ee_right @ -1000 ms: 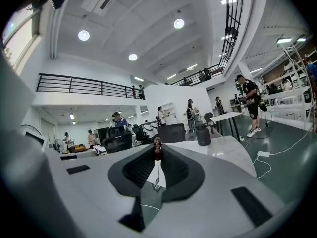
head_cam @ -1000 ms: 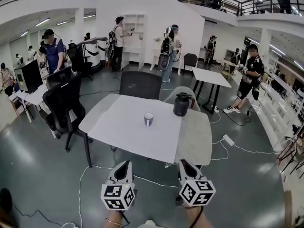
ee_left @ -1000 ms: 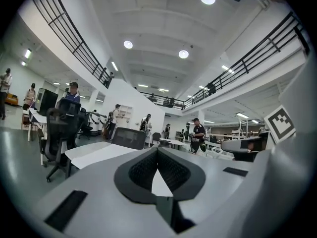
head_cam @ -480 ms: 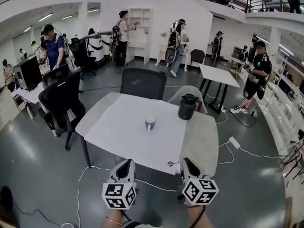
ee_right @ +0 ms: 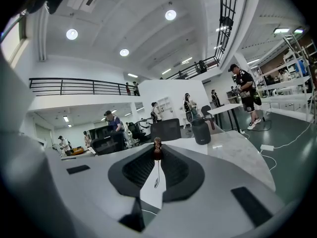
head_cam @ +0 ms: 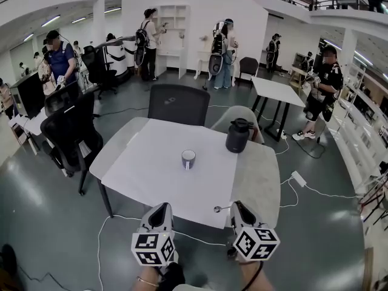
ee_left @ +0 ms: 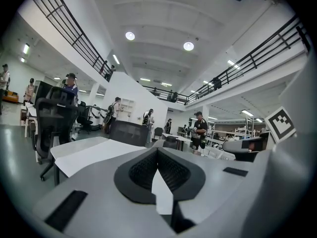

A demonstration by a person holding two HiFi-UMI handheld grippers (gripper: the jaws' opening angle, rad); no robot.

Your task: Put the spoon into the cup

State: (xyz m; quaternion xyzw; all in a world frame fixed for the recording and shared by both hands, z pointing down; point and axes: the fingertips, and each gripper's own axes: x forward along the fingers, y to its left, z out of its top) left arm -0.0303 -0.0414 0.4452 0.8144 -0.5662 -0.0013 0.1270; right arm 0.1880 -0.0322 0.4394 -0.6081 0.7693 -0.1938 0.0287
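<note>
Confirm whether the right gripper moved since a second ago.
Yes. The right gripper, gripping a small metal spoon, has advanced toward the white rectangular table; its tongs now reach over the near edge.

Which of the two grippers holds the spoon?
The right gripper, clamped on the spoon; the left gripper is shut with nothing between its jaws.

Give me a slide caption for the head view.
Right gripper holds the spoon at the table edge; left gripper empty; cup stands mid-table, dark jug beyond.
</note>
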